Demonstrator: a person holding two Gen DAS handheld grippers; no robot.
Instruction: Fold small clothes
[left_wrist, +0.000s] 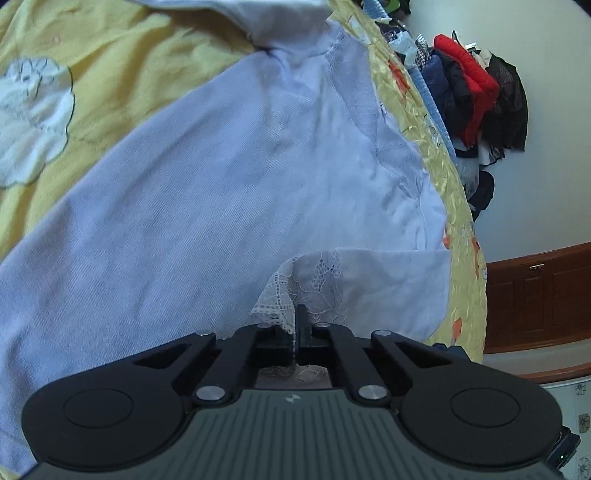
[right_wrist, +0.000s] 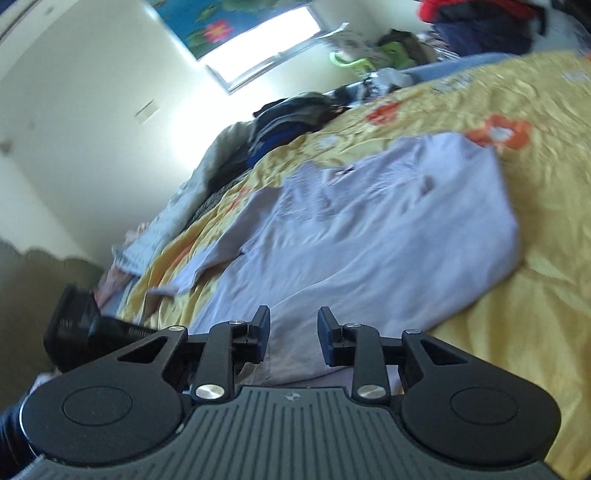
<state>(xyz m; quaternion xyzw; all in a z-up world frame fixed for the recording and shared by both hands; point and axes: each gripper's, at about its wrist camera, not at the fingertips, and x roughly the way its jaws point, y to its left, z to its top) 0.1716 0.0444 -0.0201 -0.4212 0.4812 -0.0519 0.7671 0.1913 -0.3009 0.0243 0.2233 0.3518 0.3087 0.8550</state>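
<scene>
Left wrist view: the pale lavender garment lies spread on the yellow bedspread. The left gripper is pinched fully closed on the garment's lace-trimmed edge, a thin bite of open-work cloth. Probable failure: the lace slips out or snags on the pads if the edge is pulled hard, or the fold drags the whole garment instead of turning it over. Free bedspread lies to the left; to the right the bed edge is near, with a clothes pile beyond.

Right wrist view: the right gripper hangs partly open above the garment's near part, nothing between its fingers. The frame is blurred, so a misplaced pinch, or one taking bedspread too, seems possible. Open bedspread lies right; heaped clothing crowds the far left.
</scene>
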